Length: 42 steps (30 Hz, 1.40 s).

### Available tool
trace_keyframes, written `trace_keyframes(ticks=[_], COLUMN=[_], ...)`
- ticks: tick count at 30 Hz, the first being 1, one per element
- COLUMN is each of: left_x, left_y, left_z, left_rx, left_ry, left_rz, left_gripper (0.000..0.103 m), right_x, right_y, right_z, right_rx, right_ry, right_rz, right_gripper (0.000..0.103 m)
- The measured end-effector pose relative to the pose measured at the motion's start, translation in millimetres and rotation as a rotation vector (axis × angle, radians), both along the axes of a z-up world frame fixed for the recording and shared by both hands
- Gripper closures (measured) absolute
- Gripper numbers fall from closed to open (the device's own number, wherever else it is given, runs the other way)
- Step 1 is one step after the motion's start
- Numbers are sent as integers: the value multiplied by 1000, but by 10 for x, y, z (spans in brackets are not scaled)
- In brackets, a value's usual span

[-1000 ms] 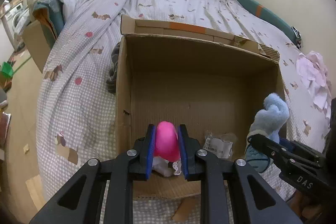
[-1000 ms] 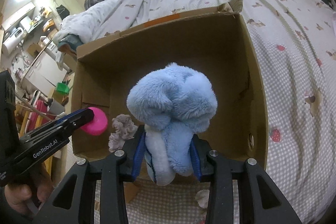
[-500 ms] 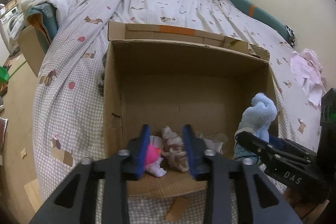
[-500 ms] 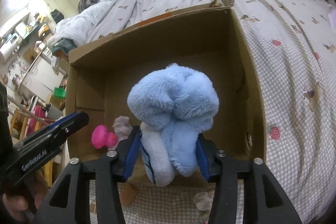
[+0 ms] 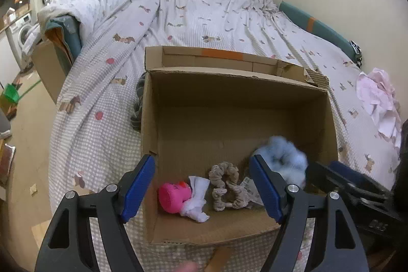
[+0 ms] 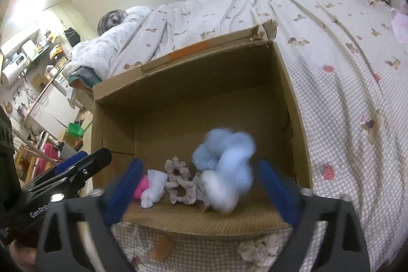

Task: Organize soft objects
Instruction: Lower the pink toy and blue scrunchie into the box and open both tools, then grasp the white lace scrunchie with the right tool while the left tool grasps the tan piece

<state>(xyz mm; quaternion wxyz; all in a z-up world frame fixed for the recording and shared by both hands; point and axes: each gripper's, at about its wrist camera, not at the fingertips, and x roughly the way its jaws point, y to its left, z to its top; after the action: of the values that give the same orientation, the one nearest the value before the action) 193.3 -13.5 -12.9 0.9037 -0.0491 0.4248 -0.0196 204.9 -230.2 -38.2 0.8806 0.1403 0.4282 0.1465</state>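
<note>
An open cardboard box (image 5: 229, 83) (image 6: 193, 63) stands on the bed. Inside near its front lie a pink soft toy with white cloth (image 5: 176, 198) (image 6: 142, 186), a beige scrunchie (image 5: 224, 180) (image 6: 178, 180) and a blurred light-blue plush (image 5: 283, 157) (image 6: 227, 170), which is free between the right fingers. My left gripper (image 5: 204, 190) is open and empty above the box's front edge. My right gripper (image 6: 201, 193) is open, its blue pads (image 6: 125, 193) blurred.
The bed (image 5: 204, 14) has a checked patterned sheet. A pink-white cloth (image 5: 377, 98) lies at the right. A grey item (image 5: 137, 103) sits behind the box's left wall. A crumpled beige item (image 6: 257, 249) lies before the box. Floor and clutter lie at the left.
The left gripper opened and the pink toy dropped into the box. The right gripper opened wide and the blue plush has left its grip, falling into the box.
</note>
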Motion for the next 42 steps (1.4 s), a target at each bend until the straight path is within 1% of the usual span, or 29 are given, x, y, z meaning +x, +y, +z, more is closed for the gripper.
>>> trace_keyframes(ticks=[4, 5, 6, 8, 12, 14, 18, 20, 23, 26, 30, 33, 35, 38, 42], left_x=[-25, -28, -29, -49, -103, -136, -191, -227, -276, -311, -412, -510, -580, -663, -754], left_y=[-13, -9, -6, 12, 47, 70, 147, 175, 195, 189, 232, 268, 292, 313, 344], left_z=[-13, -12, -14, 7, 63, 82, 95, 108, 123, 79, 32, -14, -41, -63, -70], left_rx=[19, 15, 11, 7, 12, 17, -9, -9, 9, 48, 53, 62, 69, 72, 85], left_ry=[-3, -4, -4, -14, -33, -36, -16, -13, -6, 37, 64, 83, 92, 100, 100], left_rz=[-5, -3, 0, 17, 24, 33, 45, 48, 52, 58, 71, 87, 98, 102, 113], left_gripper=[28, 26, 19, 9, 3, 3, 3, 3, 3, 3, 3, 3, 3, 3, 3], right_x=[-18, -20, -22, -29, -60, -75, -105, -136, -186, -241, -312, -360, -396, -442, -500], right_y=[14, 18, 19, 26, 53, 56, 26, -6, -64, -118, -144, -146, -145, -153, -144], right_z=[31, 42, 48, 55, 62, 63, 51, 82, 131, 155, 163, 158, 152, 105, -69], right_rx=[2, 5, 8, 24, 13, 7, 21, 11, 24, 31, 0, -41, -50, -39, -44], right_ry=[-10, -10, -9, -6, -7, -6, 5, -5, -19, -15, -2, 8, 17, 50, 146], right_rz=[-4, -6, -6, 2, 7, 6, -8, -29, -45, -63, -74, -68, -57, -31, 2], right_gripper=[0, 0, 0, 0, 0, 0, 0, 0, 0, 0, 0, 0, 0, 0, 0])
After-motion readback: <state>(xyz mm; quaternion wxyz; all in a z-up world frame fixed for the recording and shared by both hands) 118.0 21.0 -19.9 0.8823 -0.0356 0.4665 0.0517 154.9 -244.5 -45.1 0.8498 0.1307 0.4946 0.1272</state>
